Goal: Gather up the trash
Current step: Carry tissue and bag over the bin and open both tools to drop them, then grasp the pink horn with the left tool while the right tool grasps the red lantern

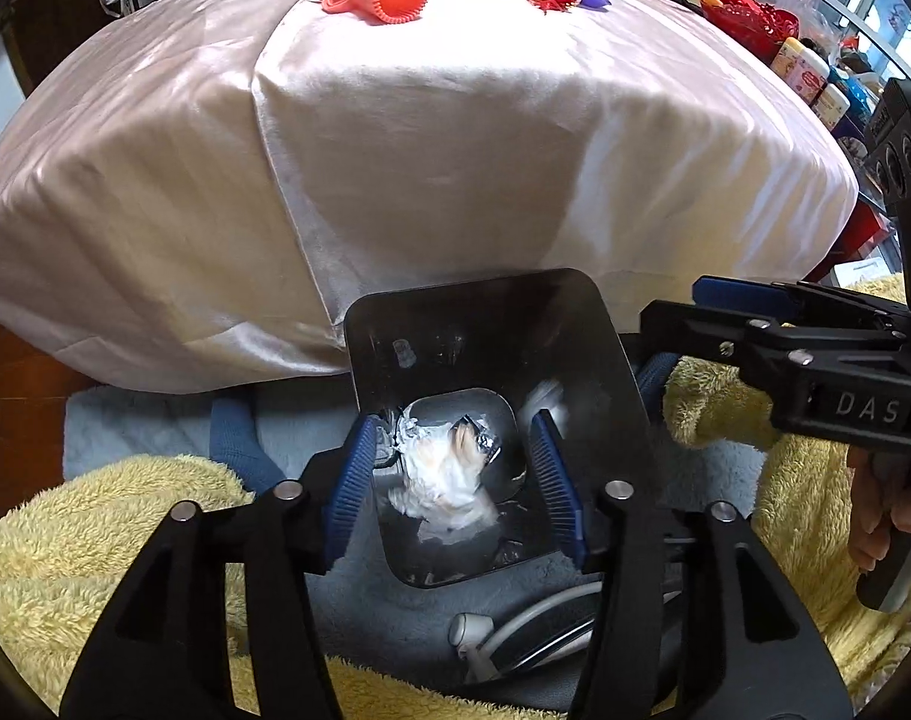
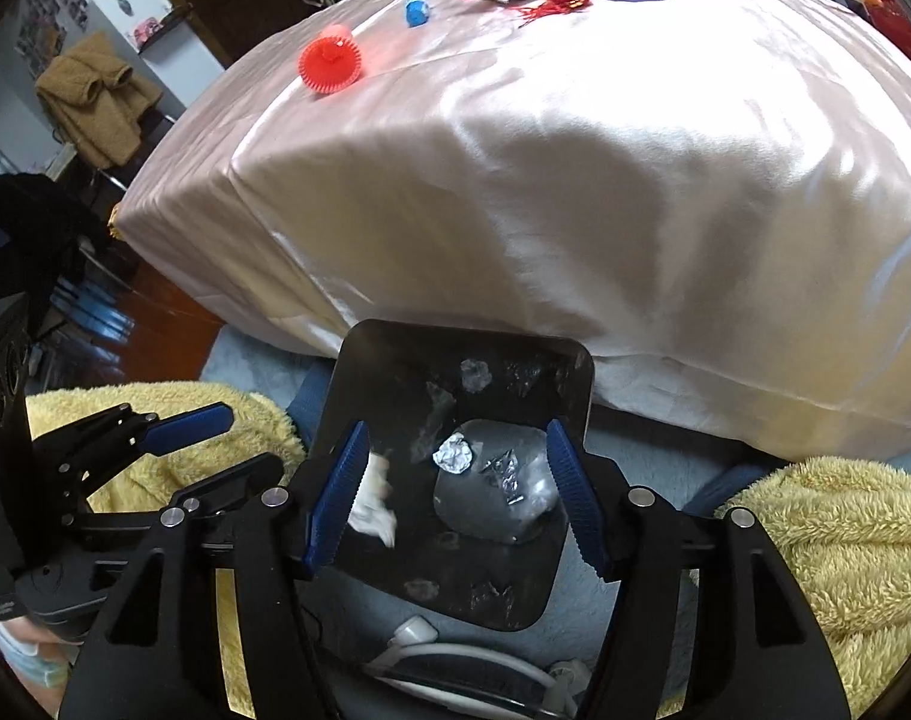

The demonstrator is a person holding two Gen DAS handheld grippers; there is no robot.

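Both tongs — left (image 1: 461,480), right (image 2: 455,492) — gape empty over the bin (image 1: 611,354); tissue (image 1: 443,480) and foil (image 2: 453,452) inside (blurred). Worktop (image 2: 515,150) clutter remains.

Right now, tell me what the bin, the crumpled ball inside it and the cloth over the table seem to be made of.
Bin: probably hard plastic, glossy black; its walls mirror the scraps.
Crumpled ball: likely foil, silvery with sharp bright creases.
Cloth: looks like satin, pale pink, with a soft sheen along its folds.
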